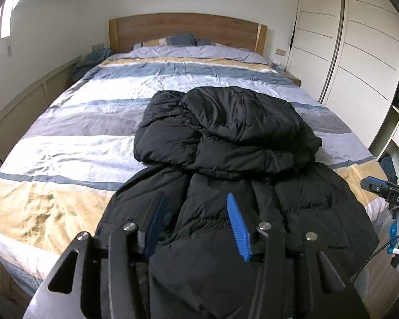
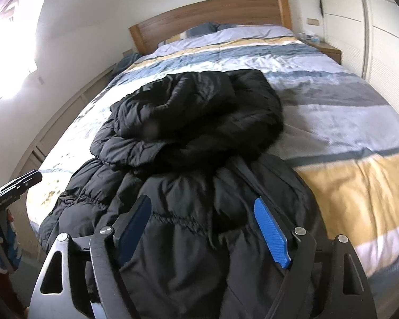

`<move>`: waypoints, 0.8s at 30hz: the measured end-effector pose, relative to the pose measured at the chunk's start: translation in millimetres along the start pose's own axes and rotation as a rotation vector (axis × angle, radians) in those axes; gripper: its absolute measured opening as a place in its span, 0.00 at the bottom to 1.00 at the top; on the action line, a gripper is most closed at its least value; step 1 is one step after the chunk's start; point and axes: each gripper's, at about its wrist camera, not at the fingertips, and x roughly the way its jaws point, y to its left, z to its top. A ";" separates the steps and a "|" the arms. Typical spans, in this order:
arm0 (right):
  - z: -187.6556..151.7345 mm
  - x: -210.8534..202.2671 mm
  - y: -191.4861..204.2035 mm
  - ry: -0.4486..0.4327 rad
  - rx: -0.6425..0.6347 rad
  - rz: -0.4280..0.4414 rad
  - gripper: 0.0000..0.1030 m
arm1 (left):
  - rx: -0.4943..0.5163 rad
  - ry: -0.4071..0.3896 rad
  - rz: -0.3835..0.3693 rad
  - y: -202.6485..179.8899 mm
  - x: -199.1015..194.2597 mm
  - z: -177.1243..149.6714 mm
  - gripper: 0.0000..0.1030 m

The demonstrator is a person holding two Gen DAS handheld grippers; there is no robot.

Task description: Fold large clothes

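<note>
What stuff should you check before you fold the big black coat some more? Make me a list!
1. Left gripper open and holding nothing: ok.
2. Right gripper open and holding nothing: ok.
3. Black coat lying fully on the bed: not ok, its near end hangs over the foot edge.
4. Coat spread flat: not ok, the far part is bunched in a puffy heap.
5. Free duvet around the coat for laying it out: ok, open striped cover on both sides.
6. Zipper closed: cannot tell, folds hide it.
</note>
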 end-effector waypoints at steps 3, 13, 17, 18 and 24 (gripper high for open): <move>-10.7 -11.9 -12.6 -0.010 0.032 -0.024 0.83 | 0.000 -0.035 0.017 1.7 -12.9 -3.9 0.49; -48.4 -34.8 -62.3 0.010 0.147 -0.096 0.90 | 0.016 -0.072 0.088 8.0 -29.2 -16.9 0.52; -59.8 -38.4 -79.0 0.019 0.193 -0.121 0.92 | 0.002 -0.050 0.106 14.6 -25.1 -25.4 0.53; -62.8 -39.0 -82.5 0.022 0.201 -0.127 0.94 | -0.001 -0.043 0.114 16.7 -23.4 -27.7 0.53; -78.8 -35.1 -102.2 0.053 0.253 -0.144 0.99 | -0.008 -0.020 0.151 26.4 -13.7 -34.7 0.53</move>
